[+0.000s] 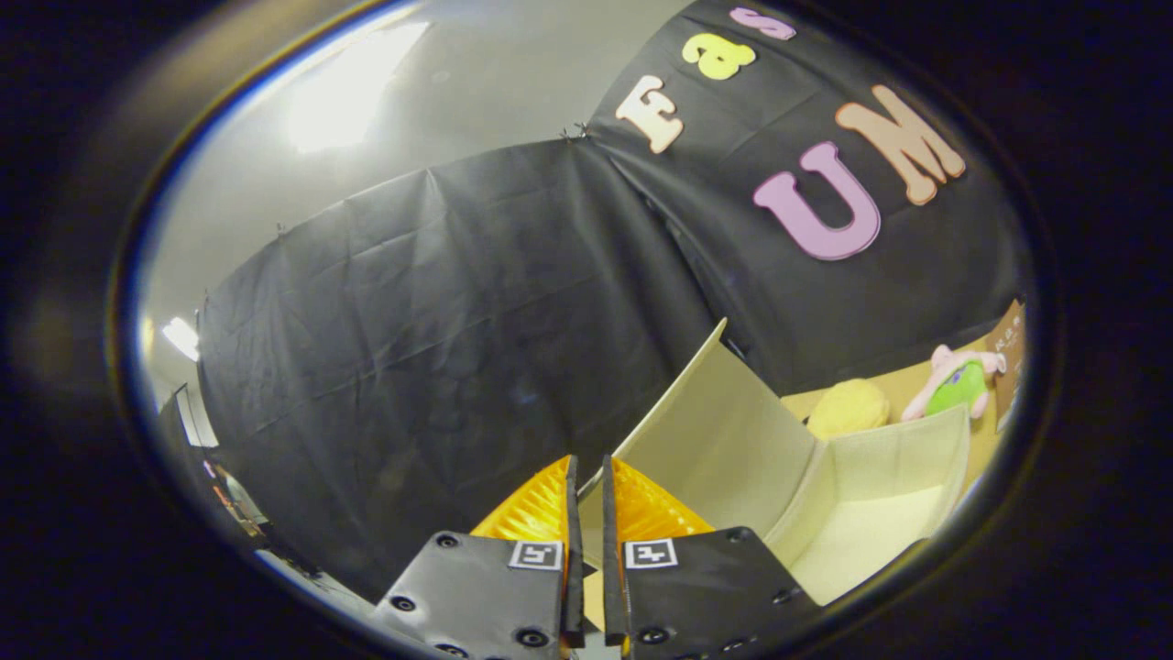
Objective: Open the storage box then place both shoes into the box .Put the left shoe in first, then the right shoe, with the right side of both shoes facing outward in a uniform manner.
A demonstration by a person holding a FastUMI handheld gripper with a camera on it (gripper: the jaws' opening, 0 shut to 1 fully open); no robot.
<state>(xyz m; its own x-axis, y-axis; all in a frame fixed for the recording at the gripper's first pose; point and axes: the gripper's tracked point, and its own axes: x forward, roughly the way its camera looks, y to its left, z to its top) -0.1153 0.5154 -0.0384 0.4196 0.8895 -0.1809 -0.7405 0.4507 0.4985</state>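
Black cloth walls the booth behind a tan tabletop (985,440). One cream storage box (871,513) sits at about four o'clock from the gripper (589,481), its lid (719,431) raised upright. The gripper's fingers stand nearly together, a thin gap between, right at the lid's edge; whether they pinch it, I cannot tell. Should the lid be let go short of its balance point, it would likely fall shut again. Beyond the box lie two plush toys, one yellow (848,408), one pink-and-green (958,378).
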